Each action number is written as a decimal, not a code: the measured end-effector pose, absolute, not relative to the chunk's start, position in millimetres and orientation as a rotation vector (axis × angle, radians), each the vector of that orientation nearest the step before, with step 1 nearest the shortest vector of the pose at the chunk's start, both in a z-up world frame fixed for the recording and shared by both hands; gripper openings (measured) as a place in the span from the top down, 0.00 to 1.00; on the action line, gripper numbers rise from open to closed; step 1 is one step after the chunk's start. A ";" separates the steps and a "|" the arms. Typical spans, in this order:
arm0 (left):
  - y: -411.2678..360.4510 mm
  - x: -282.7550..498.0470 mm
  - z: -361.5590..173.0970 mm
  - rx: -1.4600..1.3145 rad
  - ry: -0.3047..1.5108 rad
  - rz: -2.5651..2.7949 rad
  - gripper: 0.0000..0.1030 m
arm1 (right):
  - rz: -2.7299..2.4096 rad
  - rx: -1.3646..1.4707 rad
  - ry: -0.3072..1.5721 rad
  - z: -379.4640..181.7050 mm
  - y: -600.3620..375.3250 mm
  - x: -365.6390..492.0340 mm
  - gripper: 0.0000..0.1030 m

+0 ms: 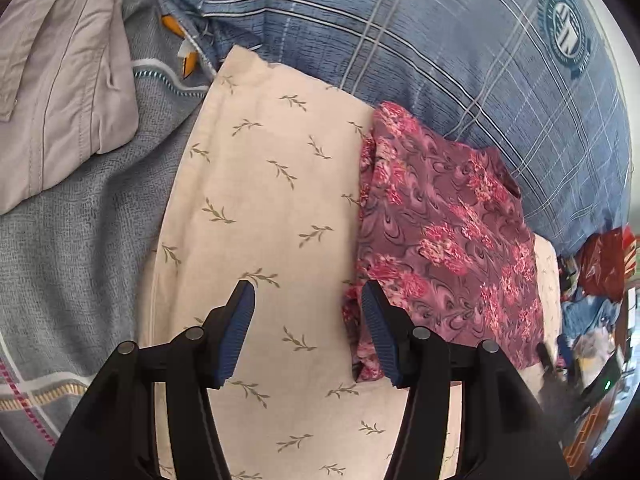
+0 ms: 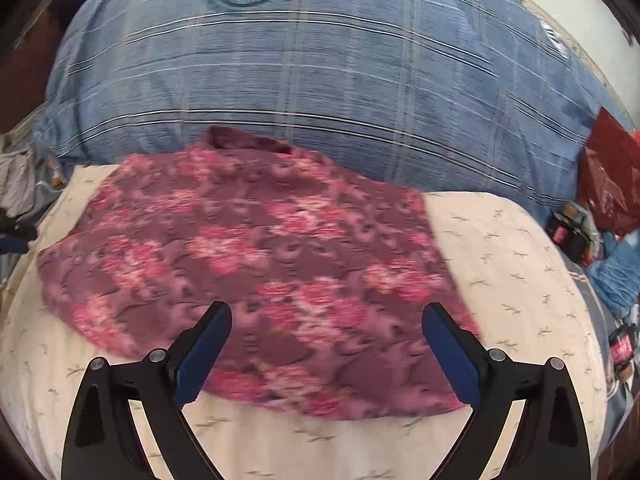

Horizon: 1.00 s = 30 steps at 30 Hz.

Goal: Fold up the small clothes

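The left gripper [image 1: 308, 292] hangs released above the bedding, its blue ribbed pads [image 1: 236, 332] spread apart with nothing between them. Under the gap lies a cream cloth printed with small olive leaf sprigs [image 1: 260, 200], spread flat. Just beside the right-hand pad, the rumpled edge of a maroon garment with a pink floral and swirl pattern [image 1: 444, 232] begins; whether the pad touches that edge cannot be told. The garment lies flat on the cream cloth, reaching away toward a big blue plaid pillow with a round teal emblem [image 1: 460, 52]. To the left of the cream cloth is a grey woven blanket with striped borders [image 1: 88, 216], and on it rests a folded pale beige garment with stitched seams [image 1: 60, 80].

The right gripper [image 2: 326, 312] is likewise released, its blue pads wide apart and empty, poised over the near part of the same maroon floral garment [image 2: 248, 256], which looks blurred in this view. The garment sits on the cream sprig cloth [image 2: 500, 264], its far edge touching the blue plaid pillow [image 2: 320, 72]. At the far right, beside the pillow, lies a crumpled dark red plastic bag [image 2: 612, 176].
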<state>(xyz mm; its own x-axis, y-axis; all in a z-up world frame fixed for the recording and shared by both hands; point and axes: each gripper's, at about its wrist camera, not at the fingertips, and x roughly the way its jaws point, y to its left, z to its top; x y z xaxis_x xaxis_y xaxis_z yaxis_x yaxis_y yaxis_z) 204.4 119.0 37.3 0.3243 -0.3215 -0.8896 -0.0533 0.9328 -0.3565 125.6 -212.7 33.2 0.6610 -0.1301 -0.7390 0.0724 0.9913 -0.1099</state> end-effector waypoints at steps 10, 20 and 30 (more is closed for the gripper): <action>115.2 235.6 24.1 -0.406 1.284 -0.222 0.47 | 0.238 -0.509 0.793 -3.3 -40.2 108.6 0.07; 97.8 268.2 21.0 -0.408 1.318 -0.279 0.47 | 0.098 -0.708 0.705 -27.2 21.6 157.4 0.48; 46.0 315.1 11.6 -0.377 1.407 -0.383 0.45 | 0.109 -0.594 0.542 -5.4 7.4 140.5 0.82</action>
<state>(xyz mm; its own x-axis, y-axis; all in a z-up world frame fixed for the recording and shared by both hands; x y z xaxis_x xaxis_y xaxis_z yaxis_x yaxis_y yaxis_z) 315.1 46.0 11.6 0.1229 -0.4727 -0.8726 0.0347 0.8808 -0.4723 140.5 7.4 -5.4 0.8553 -0.0555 -0.5152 -0.2494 0.8274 -0.5031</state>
